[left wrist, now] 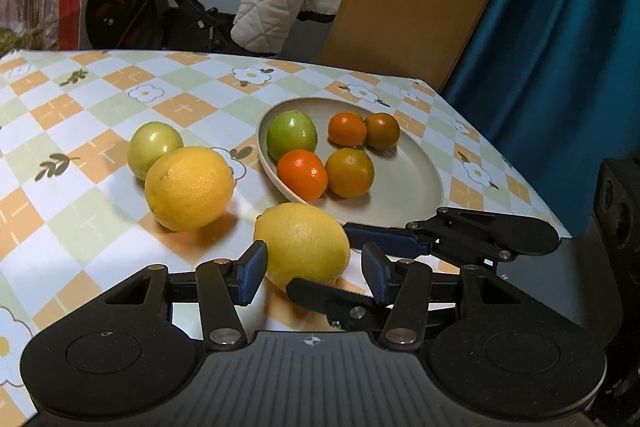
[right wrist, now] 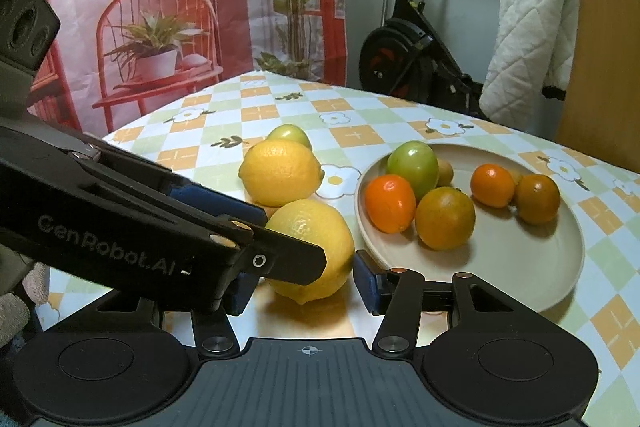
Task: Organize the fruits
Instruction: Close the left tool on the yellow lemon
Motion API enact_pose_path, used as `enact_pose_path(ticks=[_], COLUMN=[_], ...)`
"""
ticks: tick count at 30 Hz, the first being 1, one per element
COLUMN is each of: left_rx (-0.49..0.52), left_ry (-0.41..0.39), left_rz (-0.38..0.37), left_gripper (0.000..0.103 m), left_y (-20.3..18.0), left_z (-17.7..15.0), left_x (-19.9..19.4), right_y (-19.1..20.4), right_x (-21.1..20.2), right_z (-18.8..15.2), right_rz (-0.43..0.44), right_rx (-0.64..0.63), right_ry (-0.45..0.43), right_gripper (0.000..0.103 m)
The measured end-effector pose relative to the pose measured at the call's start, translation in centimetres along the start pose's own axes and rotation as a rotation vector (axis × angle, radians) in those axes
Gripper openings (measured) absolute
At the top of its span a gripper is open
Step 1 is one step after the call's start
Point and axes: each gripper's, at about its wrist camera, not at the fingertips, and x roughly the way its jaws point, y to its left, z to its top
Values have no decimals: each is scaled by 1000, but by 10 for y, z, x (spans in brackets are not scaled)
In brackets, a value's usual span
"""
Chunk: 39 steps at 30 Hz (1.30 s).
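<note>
Two lemons (left wrist: 189, 188), two green fruits (left wrist: 154, 147), four oranges (left wrist: 302, 173); left tool (left wrist: 314, 273) spread around near lemon (left wrist: 303, 243); right tool (right wrist: 304, 287): cannot tell

Yellow lemons (left wrist: 303, 242), orange tangerines (left wrist: 302, 173) – beige plate (left wrist: 404, 203) – on orange-green checked tablecloth (left wrist: 80, 107).

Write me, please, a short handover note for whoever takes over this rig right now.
Left gripper: jaws open around the near lemon, with a gap at one pad.
Right gripper: jaws straddle the same lemon from the other side; whether they touch it cannot be told.
Done: one green fruit and four small oranges lie on the plate.
Left: the near lemon, the far lemon and the second green fruit, all on the tablecloth beside the plate.
</note>
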Motion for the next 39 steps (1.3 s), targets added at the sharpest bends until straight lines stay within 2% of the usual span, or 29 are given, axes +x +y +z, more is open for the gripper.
enact_pose_path(ticks=[7, 12, 19, 33, 39], left_rx=[-78, -136, -137, -96, -88], left_ry=[-34, -44, -41, -40, -32], left_rz=[16, -19, -41, -21, -19], left_gripper=[53, 54, 56, 56, 54], left_y=[13, 22, 19, 13, 11], left_z=[2, 4, 1, -6, -8], left_x=[0, 4, 12, 4, 5], right_y=[-5, -4, -1, 5, 4], right_x=[5, 9, 12, 5, 4], right_z=[2, 3, 2, 2, 1], right_rz=[-15, -13, -16, -13, -7], right_rx=[17, 8, -10, -46, -29], right_ry=[-30, -39, -49, -41, -26], right_gripper=[49, 50, 52, 50, 52])
